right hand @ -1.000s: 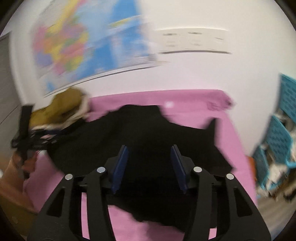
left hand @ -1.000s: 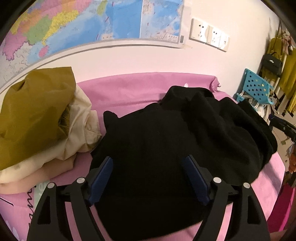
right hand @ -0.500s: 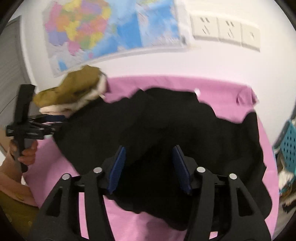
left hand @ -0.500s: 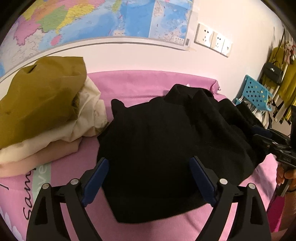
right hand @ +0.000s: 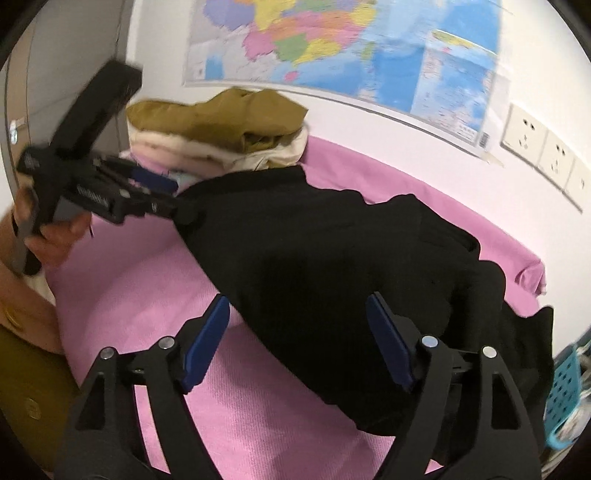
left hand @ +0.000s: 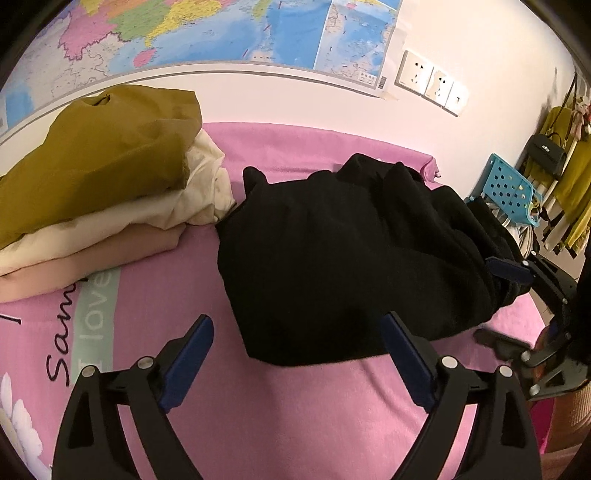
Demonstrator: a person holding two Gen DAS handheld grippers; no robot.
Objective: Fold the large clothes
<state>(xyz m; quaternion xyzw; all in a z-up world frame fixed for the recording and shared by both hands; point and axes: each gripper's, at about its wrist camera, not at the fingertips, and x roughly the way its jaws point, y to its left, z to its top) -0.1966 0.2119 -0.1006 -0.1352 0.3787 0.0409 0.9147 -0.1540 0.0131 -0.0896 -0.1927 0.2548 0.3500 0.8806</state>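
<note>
Left wrist view: left hand-held gripper [left hand: 297, 354] was spread wide, empty, over the black garment [left hand: 354, 254] on the pink bed [left hand: 295, 413]. Right wrist view: right hand-held gripper [right hand: 297, 339] was opening, nothing pinched, and showed a hand [right hand: 48, 240] the other view lacked.

The big black garment [left hand: 343, 254] is looking like a soft, matt knit or fleece, soaking up all the light. It's lying on a pink cover [left hand: 295, 406] that's showing a fuzzy, towel-like nap. The stacked mustard, cream and peach clothes [left hand: 107, 184] are looking like smooth woven cloth, slightly crumpled. The wall map [left hand: 229, 29] is coming across as glossy paper. Both grippers are looking like matt black plastic with shiny metal rivets and blue rubbery pads [left hand: 188, 358]. The turquoise perforated basket [left hand: 509, 188] is reading as smooth plastic.
</note>
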